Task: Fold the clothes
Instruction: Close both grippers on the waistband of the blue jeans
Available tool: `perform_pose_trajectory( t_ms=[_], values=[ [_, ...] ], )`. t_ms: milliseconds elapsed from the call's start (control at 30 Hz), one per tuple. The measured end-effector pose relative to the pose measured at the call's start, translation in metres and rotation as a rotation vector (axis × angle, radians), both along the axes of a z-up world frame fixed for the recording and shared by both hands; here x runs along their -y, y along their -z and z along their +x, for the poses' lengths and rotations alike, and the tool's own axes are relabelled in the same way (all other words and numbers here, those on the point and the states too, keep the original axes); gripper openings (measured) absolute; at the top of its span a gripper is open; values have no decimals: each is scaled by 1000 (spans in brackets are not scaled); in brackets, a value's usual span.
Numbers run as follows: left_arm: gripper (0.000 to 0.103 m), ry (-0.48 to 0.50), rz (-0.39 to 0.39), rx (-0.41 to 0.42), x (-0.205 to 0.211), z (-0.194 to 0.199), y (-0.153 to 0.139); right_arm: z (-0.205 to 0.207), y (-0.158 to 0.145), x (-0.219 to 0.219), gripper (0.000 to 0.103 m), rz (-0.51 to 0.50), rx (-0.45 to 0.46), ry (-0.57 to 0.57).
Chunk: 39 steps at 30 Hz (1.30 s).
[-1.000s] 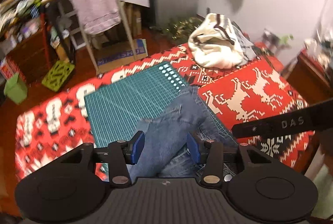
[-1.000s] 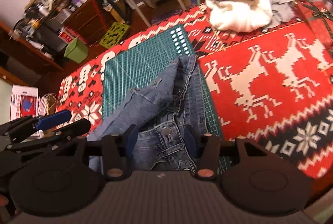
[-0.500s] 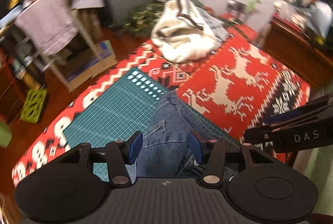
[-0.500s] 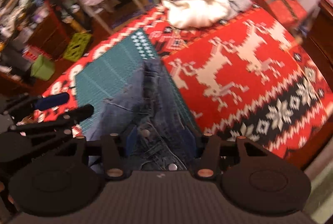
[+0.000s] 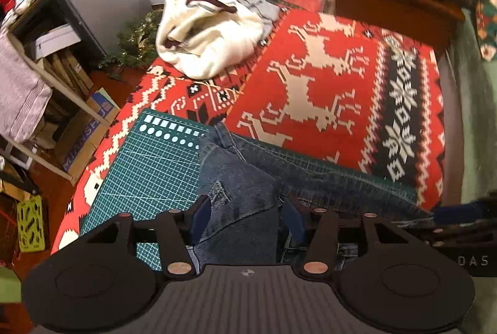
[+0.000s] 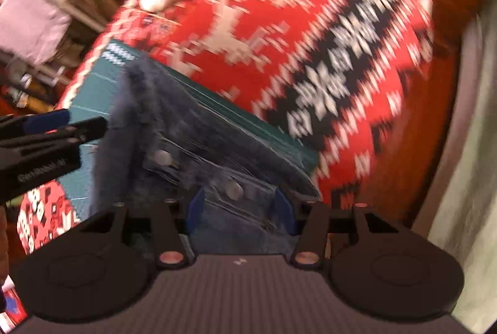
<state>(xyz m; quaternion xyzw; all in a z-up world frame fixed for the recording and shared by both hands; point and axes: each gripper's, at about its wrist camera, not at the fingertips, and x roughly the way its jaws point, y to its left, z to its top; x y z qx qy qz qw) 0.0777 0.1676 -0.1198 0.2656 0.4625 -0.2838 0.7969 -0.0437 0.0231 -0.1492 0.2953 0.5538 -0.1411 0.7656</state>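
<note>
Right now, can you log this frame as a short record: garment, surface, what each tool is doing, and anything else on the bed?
garment: blue jeans, bunched, partly lifted
surface: green cutting mat on a red patterned blanket
left tool: denim between its fingers, gap visible
right tool: waistband between its fingers; view blurred
other items: cream sweater heaped at the far end

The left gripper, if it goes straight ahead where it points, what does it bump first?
The jeans. Denim already lies between the left gripper's open fingers and bunches up just ahead. Beyond that lie the green mat and red blanket, though depth is hard to judge.
</note>
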Motion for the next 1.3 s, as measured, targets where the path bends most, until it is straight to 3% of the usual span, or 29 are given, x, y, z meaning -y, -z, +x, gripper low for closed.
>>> perform_pose_trajectory(
  t_ms=[133, 300, 633, 767, 833, 867, 900, 967, 1300],
  values=[
    [56, 36, 36, -3, 9, -3, 14, -20, 19, 7, 55, 7, -30, 115],
    [58, 77, 78, 57, 18, -8, 19, -35, 35, 12, 55, 2, -45, 187],
    [59, 83, 136, 60, 34, -3, 39, -30, 54, 17, 54, 16, -17, 215],
    [59, 43, 168, 53, 36, 1, 48, -25, 58, 15, 39, 19, -24, 209],
    [52, 24, 169, 44, 34, 4, 51, -23, 58, 15, 21, 5, -30, 202],
    [34, 15, 171, 43, 32, 5, 52, -22, 58, 16, 19, 0, -35, 199],
    [23, 5, 173, 41, 31, 6, 53, -23, 58, 17, 16, 3, -36, 203],
    [14, -23, 157, 36, 26, 9, 50, -23, 56, 18, 12, 7, -26, 197],
    [9, -185, 71, 36, -16, 19, 11, -10, 36, 15, 9, -11, 40, 160]
  ],
)
